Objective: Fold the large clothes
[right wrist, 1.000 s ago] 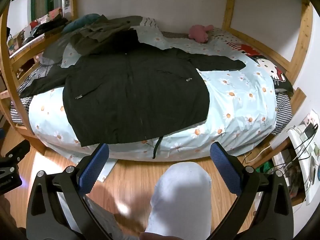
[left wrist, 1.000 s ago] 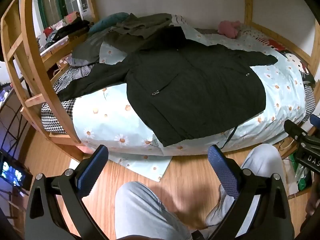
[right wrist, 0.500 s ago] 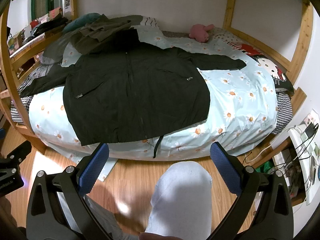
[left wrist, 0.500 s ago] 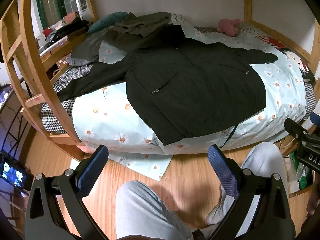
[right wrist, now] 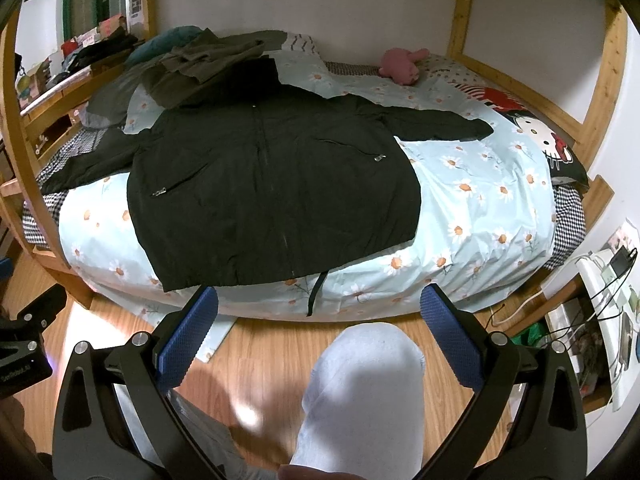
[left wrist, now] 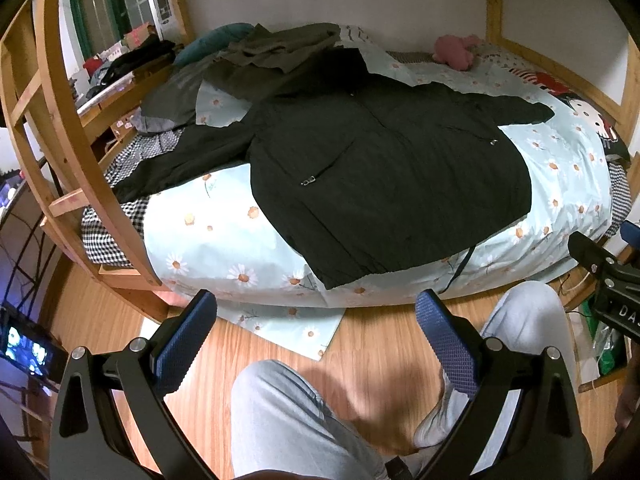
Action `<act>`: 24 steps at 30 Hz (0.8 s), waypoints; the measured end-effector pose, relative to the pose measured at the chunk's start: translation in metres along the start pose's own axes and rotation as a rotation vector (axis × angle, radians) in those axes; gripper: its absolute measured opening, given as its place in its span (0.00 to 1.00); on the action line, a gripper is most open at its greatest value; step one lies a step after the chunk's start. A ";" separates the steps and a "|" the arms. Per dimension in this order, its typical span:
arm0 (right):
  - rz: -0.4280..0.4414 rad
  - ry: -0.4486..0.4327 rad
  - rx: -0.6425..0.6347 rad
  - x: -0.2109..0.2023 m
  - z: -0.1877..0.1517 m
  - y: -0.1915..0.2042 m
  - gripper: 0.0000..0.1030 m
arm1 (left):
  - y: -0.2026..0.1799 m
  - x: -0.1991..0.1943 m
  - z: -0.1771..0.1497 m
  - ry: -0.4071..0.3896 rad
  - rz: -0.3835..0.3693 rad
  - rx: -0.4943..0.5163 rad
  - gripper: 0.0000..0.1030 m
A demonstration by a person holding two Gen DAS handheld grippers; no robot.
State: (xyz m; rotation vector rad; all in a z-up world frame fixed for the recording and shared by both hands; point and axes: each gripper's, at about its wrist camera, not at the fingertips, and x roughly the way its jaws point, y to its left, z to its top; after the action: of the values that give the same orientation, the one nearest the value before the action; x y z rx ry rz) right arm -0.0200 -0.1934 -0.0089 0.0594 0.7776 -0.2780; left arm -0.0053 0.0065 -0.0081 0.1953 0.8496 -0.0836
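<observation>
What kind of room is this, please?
Most likely a bedroom, perhaps a dormitory: a wooden bunk frame around a bed with a daisy sheet, a pink plush toy, and a black jacket spread out.

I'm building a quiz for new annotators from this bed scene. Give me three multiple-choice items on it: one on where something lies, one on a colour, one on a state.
1. Where is the pink plush toy?
A. on the floor
B. at the far side of the bed, by the wall
C. on the jacket

2. What colour are the gripper pads?
A. blue
B. red
C. white

3. How does the black jacket lie?
A. folded in half
B. rolled up
C. spread flat, sleeves out

Answers: 1 B, the pink plush toy sits on the bed near the wall. 2 A, the left gripper and right gripper both show blue pads. 3 C, the black jacket lies open with both sleeves extended.
</observation>
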 end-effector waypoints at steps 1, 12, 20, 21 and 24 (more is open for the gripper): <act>0.001 0.002 -0.001 0.000 0.001 0.000 0.97 | 0.000 0.000 0.000 0.000 0.000 0.000 0.95; 0.002 0.003 -0.002 0.001 -0.002 0.001 0.97 | -0.002 0.000 0.000 -0.001 0.002 0.005 0.95; 0.004 0.003 -0.003 0.001 -0.001 0.001 0.97 | -0.003 -0.001 -0.001 0.001 0.002 0.010 0.95; 0.004 0.003 -0.003 0.002 -0.003 0.002 0.97 | -0.004 -0.001 -0.002 0.000 0.004 0.011 0.95; 0.005 0.004 -0.003 0.001 -0.001 0.000 0.97 | -0.005 -0.001 -0.002 0.003 0.002 0.014 0.95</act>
State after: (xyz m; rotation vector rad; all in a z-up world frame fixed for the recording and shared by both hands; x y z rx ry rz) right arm -0.0200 -0.1932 -0.0106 0.0588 0.7819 -0.2717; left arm -0.0082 0.0025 -0.0092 0.2091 0.8515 -0.0874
